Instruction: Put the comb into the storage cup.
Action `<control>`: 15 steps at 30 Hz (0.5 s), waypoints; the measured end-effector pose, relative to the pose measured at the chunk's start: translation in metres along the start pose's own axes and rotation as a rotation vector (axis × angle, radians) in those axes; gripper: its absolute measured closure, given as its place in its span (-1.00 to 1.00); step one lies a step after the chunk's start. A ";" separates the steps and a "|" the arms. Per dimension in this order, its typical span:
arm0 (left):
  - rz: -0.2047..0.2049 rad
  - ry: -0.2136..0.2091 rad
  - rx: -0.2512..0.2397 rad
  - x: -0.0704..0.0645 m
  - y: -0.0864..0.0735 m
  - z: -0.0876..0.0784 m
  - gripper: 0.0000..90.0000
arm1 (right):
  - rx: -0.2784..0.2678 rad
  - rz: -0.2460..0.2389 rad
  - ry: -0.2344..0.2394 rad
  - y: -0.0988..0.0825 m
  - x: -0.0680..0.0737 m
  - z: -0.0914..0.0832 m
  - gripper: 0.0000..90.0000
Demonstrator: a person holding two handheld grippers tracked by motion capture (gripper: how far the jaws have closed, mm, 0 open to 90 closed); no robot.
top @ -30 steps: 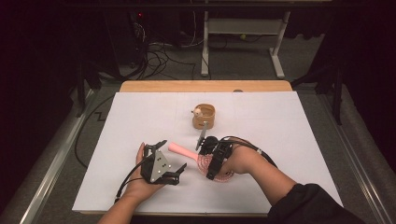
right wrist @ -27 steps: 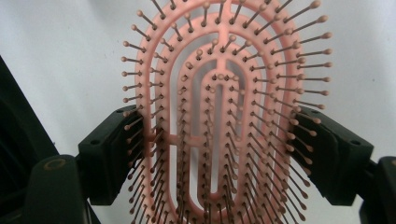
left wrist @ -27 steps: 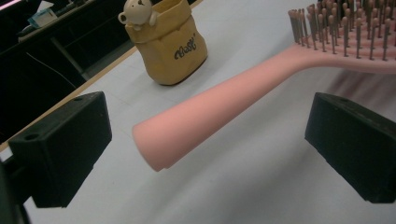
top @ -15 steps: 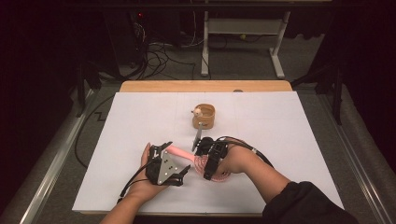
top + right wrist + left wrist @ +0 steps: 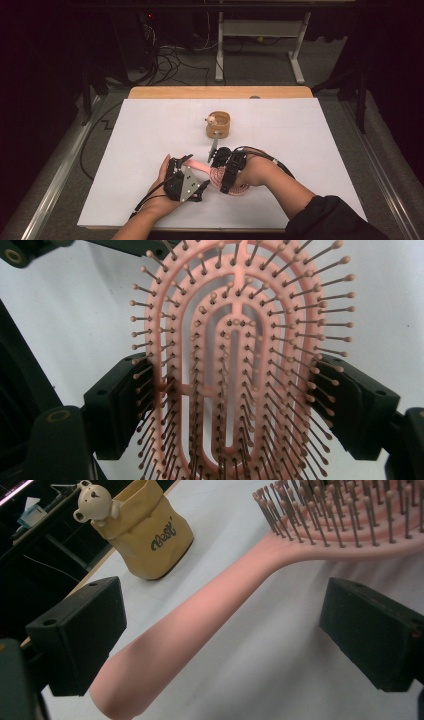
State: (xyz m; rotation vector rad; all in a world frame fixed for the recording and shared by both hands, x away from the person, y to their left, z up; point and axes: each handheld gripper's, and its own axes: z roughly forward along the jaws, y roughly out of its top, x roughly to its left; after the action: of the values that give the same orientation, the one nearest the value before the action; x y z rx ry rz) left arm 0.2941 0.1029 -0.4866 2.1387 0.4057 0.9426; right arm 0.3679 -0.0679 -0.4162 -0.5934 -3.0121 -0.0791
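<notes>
Left gripper (image 5: 186, 161) slid in toward the pink hairbrush (image 5: 210, 605), fingers just closing yet unclenched, smooth handle between, untouched. Right gripper (image 5: 240, 405) clamped on the brush's slotted oval head, ball-tipped bristles up. Likely a handover; next, pinch the handle squarely. Soft tan pouch (image 5: 218, 125) beyond, on the table (image 5: 310, 135).

The yellow pouch (image 5: 150, 535) bears a cursive word, seemingly "Best"

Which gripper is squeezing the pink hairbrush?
The right gripper: its jaws press both edges of the pink hairbrush head. The left gripper only straddles the handle, jaws apart.
</notes>
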 end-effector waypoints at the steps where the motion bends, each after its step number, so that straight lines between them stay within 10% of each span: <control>1: 0.004 0.000 0.002 -0.001 0.000 0.000 -0.86 | -0.003 -0.003 0.002 0.000 0.000 0.000 -0.54; 15: 0.085 0.000 0.016 -0.012 0.005 0.005 -0.67 | 0.025 -0.002 0.014 -0.001 0.002 0.004 -0.54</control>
State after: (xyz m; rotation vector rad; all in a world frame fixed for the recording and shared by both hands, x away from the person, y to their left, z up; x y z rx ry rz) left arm 0.2896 0.0907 -0.4907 2.1852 0.3253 0.9894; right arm 0.3653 -0.0677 -0.4201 -0.5844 -2.9956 -0.0453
